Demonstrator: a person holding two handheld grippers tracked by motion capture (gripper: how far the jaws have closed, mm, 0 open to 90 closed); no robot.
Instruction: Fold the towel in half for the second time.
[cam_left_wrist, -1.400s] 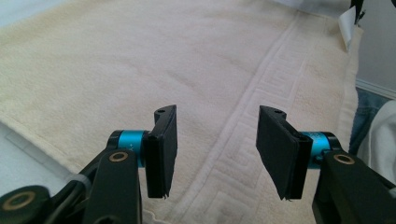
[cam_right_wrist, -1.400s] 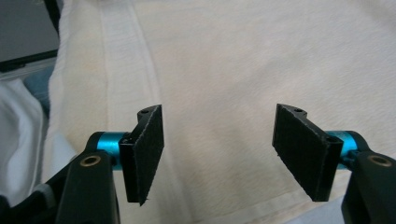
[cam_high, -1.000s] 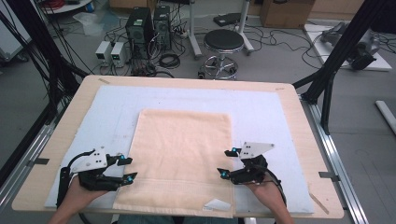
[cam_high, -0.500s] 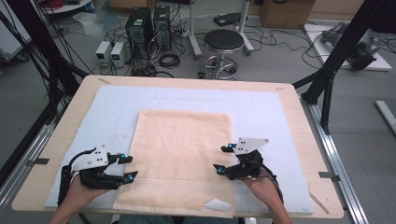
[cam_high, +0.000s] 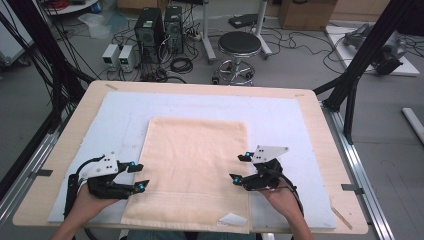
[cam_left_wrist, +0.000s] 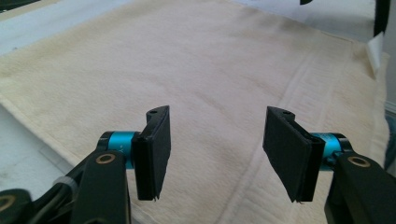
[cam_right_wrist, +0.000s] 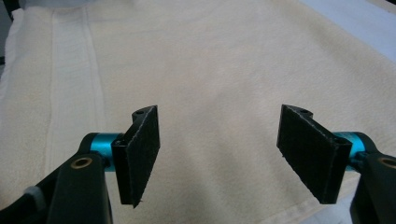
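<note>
— Where's the towel (cam_high: 195, 172) right now?

— Flat on the pale blue mat (cam_high: 280, 112) that covers the tabletop (cam_high: 320, 115), spread out square, its near hem toward the person. There's a small white tag (cam_high: 232, 218) at the near right corner.

— And the claws?

— Both sit low over the near part of the cloth, one at each side edge. The left claw (cam_high: 141, 175) points inward from the left edge, its jaws apart with nothing between them; in the left gripper view you see bare terry cloth in the gap (cam_left_wrist: 212, 140). The right claw (cam_high: 240, 167) is the same on the right edge: jaws standing wide, nothing pinched, towel (cam_right_wrist: 219, 121) lying underneath.

— Anything different from a second ago?

— Little. The right hand (cam_high: 282, 197) has crept a touch farther in over the cloth's edge; the left hand (cam_high: 90, 197) has hardly stirred. The towel hasn't shifted or wrinkled at all.

— So what does that tell you?

— I'd say they're lining up for a grab, one claw per side, probably to lift the near end and fold it over. Neither has bitten yet, so the fold hasn't begun. They'd need to drop onto the edges and pinch the cloth evenly, or the fold would come out crooked.
</note>
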